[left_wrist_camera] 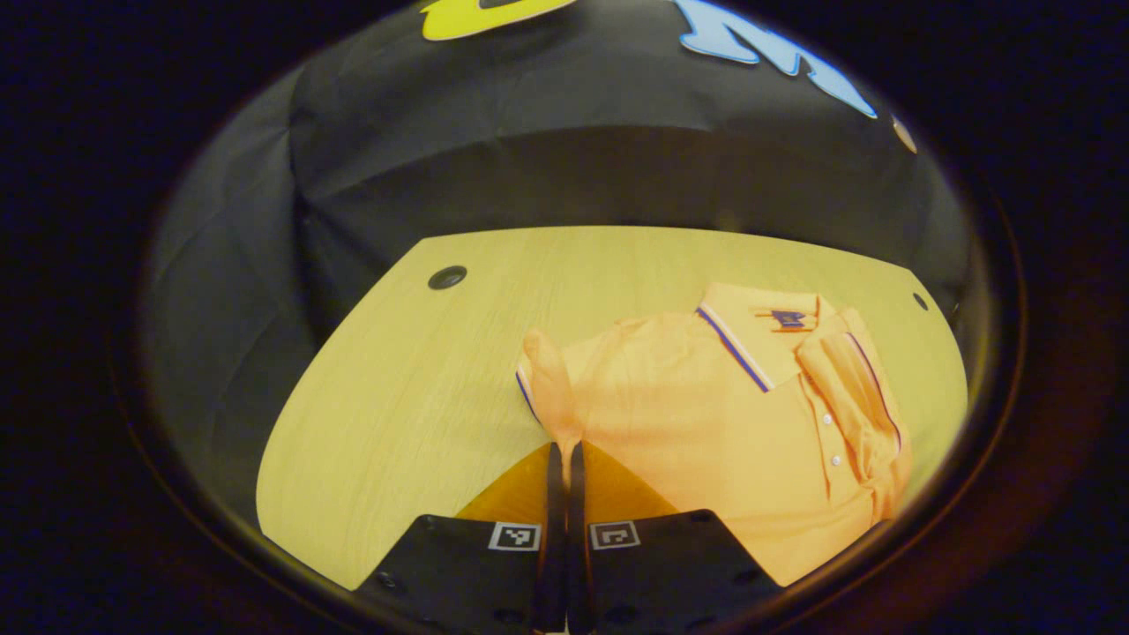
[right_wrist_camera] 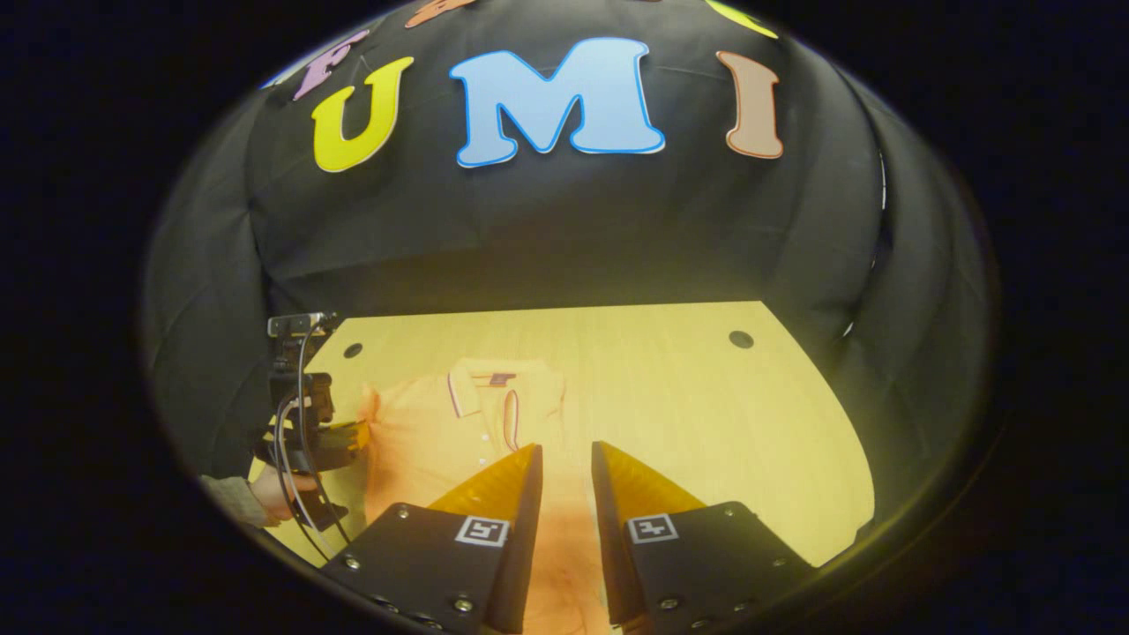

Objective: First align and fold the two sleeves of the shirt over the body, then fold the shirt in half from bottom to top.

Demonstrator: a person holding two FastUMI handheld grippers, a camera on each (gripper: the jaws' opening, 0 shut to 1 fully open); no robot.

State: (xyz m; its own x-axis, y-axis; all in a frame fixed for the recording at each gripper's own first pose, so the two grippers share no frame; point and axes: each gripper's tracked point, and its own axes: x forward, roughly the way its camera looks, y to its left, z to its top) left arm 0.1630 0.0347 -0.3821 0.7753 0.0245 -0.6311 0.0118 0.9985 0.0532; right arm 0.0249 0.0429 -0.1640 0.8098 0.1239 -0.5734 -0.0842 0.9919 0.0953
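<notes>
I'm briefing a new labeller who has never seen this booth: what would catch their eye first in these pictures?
The orange polo shirt on the wooden table, with its striped collar toward the far side. In the left gripper view, the left tool is closed on a pinched-up sleeve at the shirt's left edge. In the right gripper view, the right tool hovers open above the shirt's lower part.

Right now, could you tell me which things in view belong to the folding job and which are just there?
Part of the job:
- orange polo shirt
- its sleeve, pinched in the left gripper
- right gripper, open over the shirt

Just there:
- wooden table
- round hole in the table
</notes>
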